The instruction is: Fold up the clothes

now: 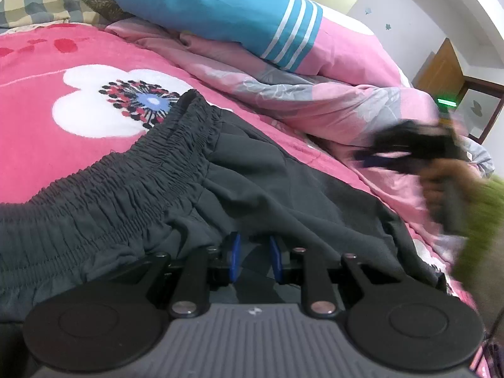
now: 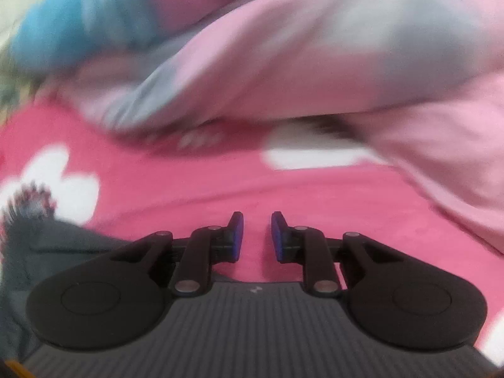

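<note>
Pink floral bedspread (image 1: 47,94) underneath, rumpled pink-grey quilt (image 1: 315,100) far right. Dark grey trousers (image 1: 195,182) spread across the near bedspread, elastic waistband (image 1: 126,176) to the left, not yet a neat fold. Left gripper (image 1: 254,260) low over the cloth, pads slightly apart, fabric between them, hold uncertain. Right gripper (image 2: 257,236) parted, empty, above bare bedspread. Likely gathering an edge; next, a firm pinch before lifting over.

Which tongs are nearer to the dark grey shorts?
Left. The left tongs sit right on the dark grey shorts. The right tongs are over the pink bedsheet, beside the shorts.
</note>
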Demonstrator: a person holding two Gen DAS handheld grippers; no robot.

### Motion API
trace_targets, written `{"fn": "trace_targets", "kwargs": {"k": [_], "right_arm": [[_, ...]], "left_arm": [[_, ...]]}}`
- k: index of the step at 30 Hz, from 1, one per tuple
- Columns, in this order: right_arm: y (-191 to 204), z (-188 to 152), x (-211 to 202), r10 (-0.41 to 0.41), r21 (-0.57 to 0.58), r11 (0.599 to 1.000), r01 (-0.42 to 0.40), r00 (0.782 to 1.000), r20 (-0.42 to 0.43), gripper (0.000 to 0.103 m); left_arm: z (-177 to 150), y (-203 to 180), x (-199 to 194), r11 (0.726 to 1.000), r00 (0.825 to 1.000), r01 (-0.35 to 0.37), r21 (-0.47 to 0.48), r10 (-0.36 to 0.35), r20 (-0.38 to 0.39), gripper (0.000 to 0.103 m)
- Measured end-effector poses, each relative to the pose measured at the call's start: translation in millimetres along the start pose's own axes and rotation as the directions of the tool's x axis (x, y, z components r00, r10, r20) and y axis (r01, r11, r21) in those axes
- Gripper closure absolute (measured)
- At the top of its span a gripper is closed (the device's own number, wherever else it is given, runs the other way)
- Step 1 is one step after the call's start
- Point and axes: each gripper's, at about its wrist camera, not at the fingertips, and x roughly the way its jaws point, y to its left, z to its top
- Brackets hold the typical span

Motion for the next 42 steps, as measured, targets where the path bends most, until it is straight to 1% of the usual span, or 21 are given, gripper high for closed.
{"fn": "trace_targets", "kwargs": {"k": [4, 6, 8, 9, 10, 11, 13, 16, 17, 19, 21, 24, 28, 30, 32, 33, 34, 36, 40, 41, 42], "right_arm": [[-61.0, -24.0, -100.8, 0.034, 0.126, 0.991, -0.041, 0.998, 0.062, 0.074], [-91.4, -36.5, -151.8, 0.048, 0.186, 0.980, -0.065, 0.994, 0.094, 0.072], [-121.9, -49.0, -202.8, 0.061, 0.246, 0.965, -0.091, 0.990, 0.126, 0.066], [-137.1, -55.3, -228.3, 0.066, 0.274, 0.956, -0.104, 0.987, 0.143, 0.054], [-148.1, -66.5, -242.7, 0.101, 0.308, 0.940, -0.145, 0.983, 0.152, 0.044], [-155.0, -77.9, -243.9, 0.118, 0.340, 0.927, -0.159, 0.984, 0.137, 0.041], [-167.9, -100.6, -243.0, 0.147, 0.404, 0.898, -0.176, 0.984, 0.102, 0.040], [-175.2, -130.7, -200.8, 0.154, 0.478, 0.865, -0.150, 0.988, 0.030, 0.041], [-179.2, -137.6, -186.6, 0.175, 0.510, 0.845, -0.164, 0.984, 0.025, 0.041], [-183.5, -142.2, -155.4, 0.193, 0.551, 0.816, -0.175, 0.981, 0.025, 0.042], [-186.4, -144.2, -131.8, 0.168, 0.568, 0.812, -0.135, 0.986, -0.006, 0.042], [-195.5, -148.9, -105.2, 0.152, 0.617, 0.783, -0.080, 0.986, -0.066, 0.044], [-200.9, -151.0, -89.2, 0.168, 0.645, 0.761, -0.074, 0.982, -0.085, 0.044], [-201.0, -149.1, -87.8, 0.175, 0.641, 0.763, -0.082, 0.981, -0.083, 0.045], [-201.2, -147.6, -86.3, 0.179, 0.635, 0.768, -0.081, 0.980, -0.092, 0.049], [-199.8, -146.6, -86.2, 0.181, 0.625, 0.777, -0.080, 0.978, -0.100, 0.055], [-198.2, -145.6, -86.3, 0.184, 0.614, 0.786, -0.080, 0.977, -0.109, 0.065], [-197.1, -144.2, -83.6, 0.214, 0.616, 0.782, -0.095, 0.969, -0.123, 0.073], [-185.6, -144.5, -80.9, 0.223, 0.571, 0.815, -0.100, 0.963, -0.151, 0.080], [-183.5, -144.7, -81.1, 0.224, 0.561, 0.821, -0.102, 0.963, -0.152, 0.086], [-181.2, -143.4, -82.4, 0.216, 0.545, 0.832, -0.104, 0.965, -0.147, 0.098]], "left_arm": [[0.4, 0.3, -0.1, 1.000, 1.000, 0.002, -0.004, -0.002, -0.003, 0.081], [0.5, 0.6, 0.3, 1.000, 1.000, 0.003, -0.008, -0.003, -0.004, 0.081], [0.8, 0.9, 0.6, 1.000, 1.000, 0.004, -0.010, -0.004, -0.005, 0.081], [1.0, 1.1, 0.7, 1.000, 1.000, 0.004, -0.011, -0.004, -0.005, 0.081], [1.4, 1.7, 0.8, 1.000, 1.000, 0.005, -0.010, -0.005, -0.005, 0.081], [1.2, 1.8, 0.9, 1.000, 1.000, 0.006, -0.011, -0.006, -0.006, 0.081], [0.9, 2.0, 1.1, 1.000, 1.000, 0.007, -0.013, -0.007, -0.006, 0.081], [0.6, 2.8, 1.1, 1.000, 1.000, 0.012, -0.018, -0.012, -0.005, 0.081], [0.7, 3.0, 1.2, 1.000, 1.000, 0.012, -0.019, -0.013, -0.005, 0.081], [0.7, 3.3, 1.3, 1.000, 1.000, 0.014, -0.021, -0.014, -0.004, 0.081], [0.6, 3.1, 1.3, 1.000, 1.000, 0.014, -0.021, -0.014, -0.004, 0.081], [0.8, 3.1, 1.4, 1.000, 1.000, 0.015, -0.023, -0.015, -0.003, 0.080], [0.9, 3.3, 1.3, 1.000, 1.000, 0.015, -0.023, -0.015, -0.003, 0.080], [1.1, 3.4, 1.3, 1.000, 1.000, 0.016, -0.022, -0.016, -0.003, 0.080], [1.0, 3.4, 1.3, 1.000, 1.000, 0.016, -0.023, -0.016, -0.003, 0.080], [1.0, 3.3, 1.2, 1.000, 1.000, 0.016, -0.023, -0.016, -0.003, 0.080], [1.1, 3.3, 1.3, 1.000, 1.000, 0.016, -0.023, -0.016, -0.003, 0.080], [1.1, 3.2, 1.3, 1.000, 1.000, 0.016, -0.022, -0.016, -0.003, 0.080], [1.3, 3.1, 1.5, 1.000, 1.000, 0.016, -0.022, -0.016, -0.003, 0.080], [1.3, 3.1, 1.4, 1.000, 1.000, 0.017, -0.023, -0.017, -0.003, 0.080], [1.4, 3.2, 1.4, 1.000, 1.000, 0.017, -0.023, -0.017, -0.003, 0.080]]}}
